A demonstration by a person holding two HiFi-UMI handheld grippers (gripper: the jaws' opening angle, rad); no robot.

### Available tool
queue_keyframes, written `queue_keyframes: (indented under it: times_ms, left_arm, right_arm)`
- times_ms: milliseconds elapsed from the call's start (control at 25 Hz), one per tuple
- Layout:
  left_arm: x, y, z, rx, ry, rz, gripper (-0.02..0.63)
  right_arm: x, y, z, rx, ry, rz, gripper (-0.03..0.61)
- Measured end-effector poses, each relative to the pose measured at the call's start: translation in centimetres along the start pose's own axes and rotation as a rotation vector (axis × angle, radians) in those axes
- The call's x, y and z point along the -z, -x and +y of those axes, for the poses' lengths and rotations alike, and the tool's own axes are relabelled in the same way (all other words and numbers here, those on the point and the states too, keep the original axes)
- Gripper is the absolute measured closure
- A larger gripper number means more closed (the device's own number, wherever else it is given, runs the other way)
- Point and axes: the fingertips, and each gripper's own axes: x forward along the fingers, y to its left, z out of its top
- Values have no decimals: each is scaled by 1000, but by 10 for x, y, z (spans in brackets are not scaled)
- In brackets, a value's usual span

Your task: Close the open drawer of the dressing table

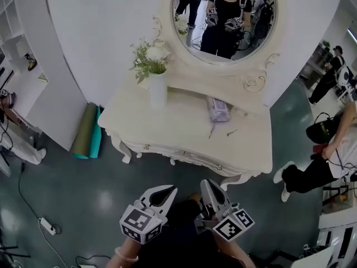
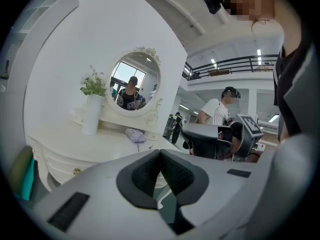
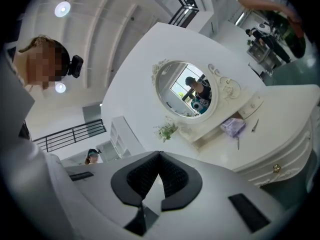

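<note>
The cream dressing table [image 1: 178, 121] stands ahead of me against a white wall, under its oval mirror [image 1: 223, 15]. Its front drawers carry small knobs [image 1: 146, 147] and look flush with the curved front; I cannot tell whether any drawer stands open. My left gripper [image 1: 167, 191] and right gripper [image 1: 209, 186] hang side by side near my body, well short of the table. Both are shut with nothing between the jaws. In the left gripper view the table [image 2: 65, 139] is at the left, in the right gripper view the table [image 3: 280, 129] is at the right.
On the tabletop are a white vase of flowers [image 1: 158, 88], a purple pouch [image 1: 218, 109] and two hair clips [image 1: 212, 131]. Rolled green mats [image 1: 88, 132] lean left of the table. A person [image 1: 323, 161] sits at the right. A power strip [image 1: 47, 226] lies on the floor.
</note>
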Motion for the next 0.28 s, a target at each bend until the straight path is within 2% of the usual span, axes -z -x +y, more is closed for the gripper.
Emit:
queue_keyframes:
  times_ms: [120, 280]
  left_arm:
    - [10, 10, 3, -19, 42, 8, 595]
    - [14, 18, 13, -42, 55, 15, 595]
  right_arm:
    - [7, -8, 10, -30, -4, 17, 565]
    - [12, -21, 24, -69, 13, 26, 566]
